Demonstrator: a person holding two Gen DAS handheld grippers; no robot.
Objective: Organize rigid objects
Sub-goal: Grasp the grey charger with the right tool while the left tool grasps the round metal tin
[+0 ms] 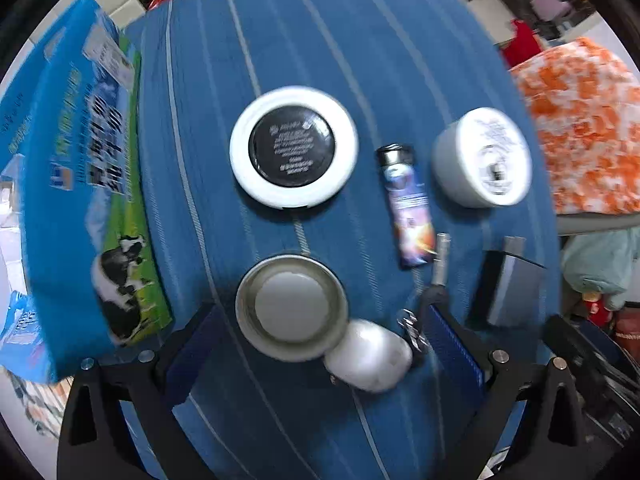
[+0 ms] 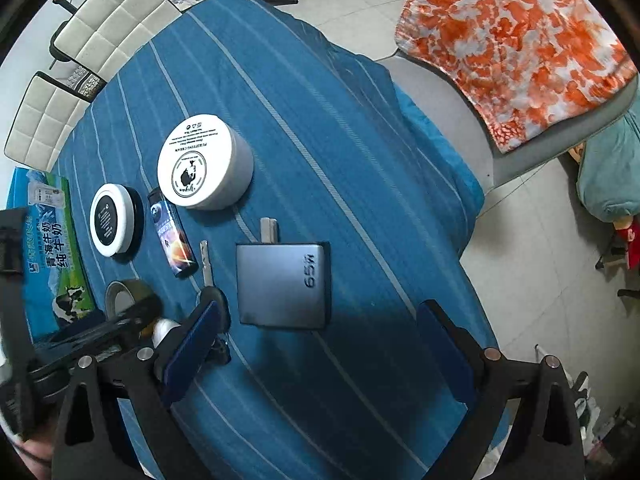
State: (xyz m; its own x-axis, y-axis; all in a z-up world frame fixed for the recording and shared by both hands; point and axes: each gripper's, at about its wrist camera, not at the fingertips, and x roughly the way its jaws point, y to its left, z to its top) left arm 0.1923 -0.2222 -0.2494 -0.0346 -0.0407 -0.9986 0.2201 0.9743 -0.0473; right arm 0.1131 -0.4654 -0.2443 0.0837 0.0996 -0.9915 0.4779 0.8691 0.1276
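Observation:
On the blue striped cloth [image 1: 360, 60] lie a white-rimmed compact with a black lid [image 1: 293, 147], a lighter [image 1: 409, 208], a white cream jar [image 1: 484, 157], a tape roll [image 1: 291, 307], a white earbud case [image 1: 369, 355], a key [image 1: 438, 264] and a grey charger [image 1: 510, 280]. My left gripper [image 1: 320, 344] is open, above the tape roll and earbud case. In the right wrist view my right gripper [image 2: 320, 352] is open just below the grey 65W charger [image 2: 284, 284], with the key [image 2: 207, 264], lighter [image 2: 173, 236], jar [image 2: 204, 162] and compact [image 2: 111, 220] to its left.
A blue milk carton box [image 1: 68, 184] stands at the table's left edge, also in the right wrist view [image 2: 52, 248]. An orange-white cloth [image 2: 516, 40] drapes a chair to the right. White padded chairs [image 2: 100, 28] stand beyond the far edge. Tiled floor [image 2: 540, 260] lies right of the table.

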